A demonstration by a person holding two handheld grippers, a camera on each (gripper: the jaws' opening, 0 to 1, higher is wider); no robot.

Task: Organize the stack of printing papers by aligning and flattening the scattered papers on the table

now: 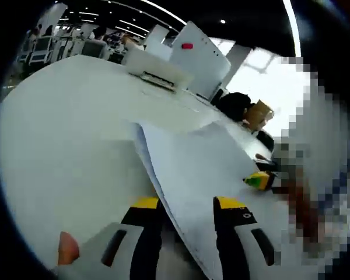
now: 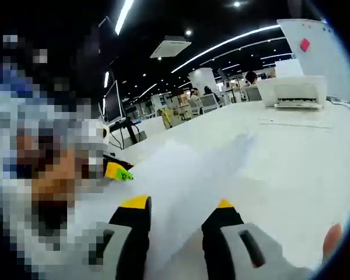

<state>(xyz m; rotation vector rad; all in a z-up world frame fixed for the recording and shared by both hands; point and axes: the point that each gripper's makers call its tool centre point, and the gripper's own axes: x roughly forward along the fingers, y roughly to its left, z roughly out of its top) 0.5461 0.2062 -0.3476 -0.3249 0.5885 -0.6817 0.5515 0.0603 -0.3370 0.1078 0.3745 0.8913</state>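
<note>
1. At the bench's near edge in the left gripper view, the left gripper (image 1: 188,205) has its two yellow-tipped jaws set wide, one on each side of the paper stack (image 1: 192,169); whether they press it I cannot tell.
2. One stack shows, its sheets fanned at the near edge, lying on the white bench (image 1: 76,128).
3. Just beyond the stack, the right gripper's yellow tip (image 1: 258,181) comes in from the right.
4. At the far edge stands one white printer (image 1: 157,67).
5. In the right gripper view, the right gripper (image 2: 181,205) is wide too, the blurred stack (image 2: 186,169) running between its jaws.
6. Left of it sits the left gripper's yellow tip (image 2: 118,171).
7. Farther off is the printer (image 2: 293,90).
</note>
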